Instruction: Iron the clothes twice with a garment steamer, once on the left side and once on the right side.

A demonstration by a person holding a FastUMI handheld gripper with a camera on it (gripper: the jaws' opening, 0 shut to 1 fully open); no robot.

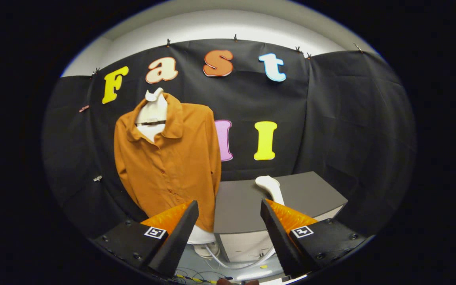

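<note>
Gripper view: tool [229, 221] fingers spread, empty.

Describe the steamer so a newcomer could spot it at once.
Find the orange shirt hanging on the black wall; a grey table stands beside it. The steamer is the white curved handle on that table, beyond the open gripper, the only white thing on the tabletop.
</note>
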